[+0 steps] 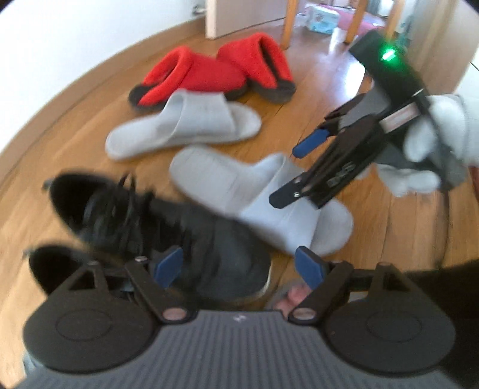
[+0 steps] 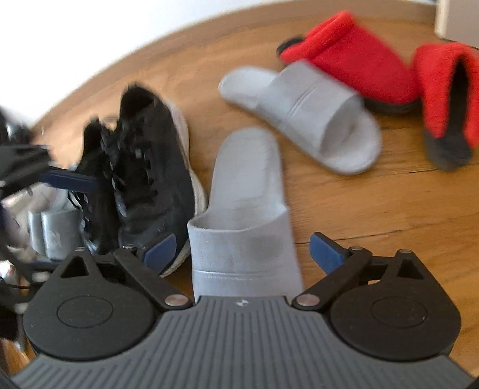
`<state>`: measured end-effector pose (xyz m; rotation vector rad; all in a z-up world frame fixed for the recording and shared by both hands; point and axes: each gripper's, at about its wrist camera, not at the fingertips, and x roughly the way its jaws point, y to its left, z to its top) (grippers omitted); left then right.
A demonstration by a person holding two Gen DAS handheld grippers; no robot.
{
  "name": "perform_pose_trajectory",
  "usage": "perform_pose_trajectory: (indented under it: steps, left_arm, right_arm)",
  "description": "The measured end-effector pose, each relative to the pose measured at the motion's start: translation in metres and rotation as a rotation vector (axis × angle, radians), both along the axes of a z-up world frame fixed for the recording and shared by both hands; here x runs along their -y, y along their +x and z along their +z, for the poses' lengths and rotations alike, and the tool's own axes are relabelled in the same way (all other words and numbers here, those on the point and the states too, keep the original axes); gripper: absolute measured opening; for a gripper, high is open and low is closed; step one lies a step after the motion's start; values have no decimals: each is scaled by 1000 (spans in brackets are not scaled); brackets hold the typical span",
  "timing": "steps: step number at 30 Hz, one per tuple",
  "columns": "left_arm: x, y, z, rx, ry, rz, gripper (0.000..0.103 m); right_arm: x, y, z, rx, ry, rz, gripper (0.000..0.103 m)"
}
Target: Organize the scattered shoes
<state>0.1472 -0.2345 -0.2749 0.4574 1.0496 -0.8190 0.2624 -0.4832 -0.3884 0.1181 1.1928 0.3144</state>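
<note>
Indoors, wooden floor (image 2: 374,209), white wall (image 1: 74,39), seemingly chair legs (image 1: 289,24), both grippers' fingers spread, empty.

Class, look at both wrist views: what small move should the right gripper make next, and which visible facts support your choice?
Probably ease the right gripper down and close on the strap of the near grey slide. Its jaws stand open on either side of that strap, nothing held. The other grey slide lies apart at an angle near the red slippers, so the pair is not yet together.
</note>
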Motion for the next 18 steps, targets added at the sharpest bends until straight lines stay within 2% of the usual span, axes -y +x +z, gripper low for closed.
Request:
perform_pose_trajectory:
  steps: [1,2,6,9,16,18]
  left_arm:
    - [-5,1,-1,-11,10,19,82]
    - [-9,4,0,-17,15,31,82]
    - [-17,11,0,-10,20,54,81]
    - [-16,14,7,28,3,32,81]
    - [-20,27,12,15,-38,71,81]
    - [-20,28,11,8,-36,81,81]
  right_arm:
    - [-9,3,-8,-25,-42,25,97]
    - [-14,3,-14,-38,-67,42,102]
    - [-16,2,-14,-26,-46,96,85]
    - [-14,13,-11,6,-61,152,81]
    - [-23,53,-6,57,-83,277,81]
    - [-37,69,-5,59,-96,302,88]
